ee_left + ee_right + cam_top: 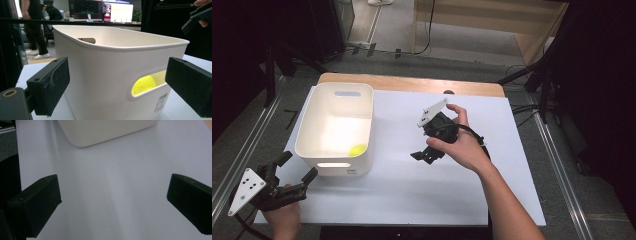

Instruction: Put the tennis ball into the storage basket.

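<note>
Your left claw point(297, 170) sits at the near left corner of the bench point(412, 195), jaws spread wide and holding nothing, pointed at the near wall of the white bin point(314, 135) and just short of it. In the left gripper view the yellow ball point(145, 85) shows through the bin's handle slot; from above it lies on the bin floor in the near right corner. Your right claw point(424, 155) is held above mid-bench, right of the bin and apart from it, jaws wide apart and empty, aimed down at the bare white surface
</note>
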`<state>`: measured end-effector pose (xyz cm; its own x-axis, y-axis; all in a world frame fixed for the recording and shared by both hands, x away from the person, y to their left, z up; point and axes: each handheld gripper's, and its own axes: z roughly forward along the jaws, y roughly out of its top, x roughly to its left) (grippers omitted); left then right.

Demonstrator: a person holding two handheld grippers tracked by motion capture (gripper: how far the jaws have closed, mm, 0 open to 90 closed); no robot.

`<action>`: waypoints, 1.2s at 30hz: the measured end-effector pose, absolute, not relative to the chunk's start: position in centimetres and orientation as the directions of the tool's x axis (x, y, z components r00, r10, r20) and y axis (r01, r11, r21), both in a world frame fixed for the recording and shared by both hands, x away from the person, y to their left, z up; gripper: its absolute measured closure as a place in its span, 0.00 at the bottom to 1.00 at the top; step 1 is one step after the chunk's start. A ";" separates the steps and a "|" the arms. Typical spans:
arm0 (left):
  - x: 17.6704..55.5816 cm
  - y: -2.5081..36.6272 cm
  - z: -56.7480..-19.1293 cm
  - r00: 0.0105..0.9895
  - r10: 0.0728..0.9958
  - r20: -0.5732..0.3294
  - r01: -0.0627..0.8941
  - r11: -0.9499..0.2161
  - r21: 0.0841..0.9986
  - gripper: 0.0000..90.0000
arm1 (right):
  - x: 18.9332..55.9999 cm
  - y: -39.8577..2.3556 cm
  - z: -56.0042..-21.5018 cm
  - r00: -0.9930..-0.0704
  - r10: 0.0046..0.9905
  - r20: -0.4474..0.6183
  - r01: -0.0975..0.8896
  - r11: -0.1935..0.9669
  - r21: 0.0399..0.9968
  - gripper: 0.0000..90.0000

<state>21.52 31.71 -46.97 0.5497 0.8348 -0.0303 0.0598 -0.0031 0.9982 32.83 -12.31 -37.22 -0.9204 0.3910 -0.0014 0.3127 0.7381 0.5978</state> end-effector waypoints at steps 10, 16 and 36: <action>21.5 31.6 -47.0 0.546 0.837 -0.025 0.060 -0.009 0.998 0.06 | 31.7 -15.1 -38.1 -0.904 0.427 0.002 0.334 0.704 0.626 0.00; 21.5 31.6 -47.0 0.545 0.838 -0.025 0.061 -0.009 0.998 0.06 | 30.9 -16.5 -38.7 -0.891 0.454 0.010 0.354 0.681 0.641 0.00; 21.5 31.7 -47.0 0.536 0.844 -0.029 0.063 -0.006 0.998 0.06 | 28.8 -21.2 -41.3 -0.847 0.530 0.034 0.408 0.610 0.679 0.00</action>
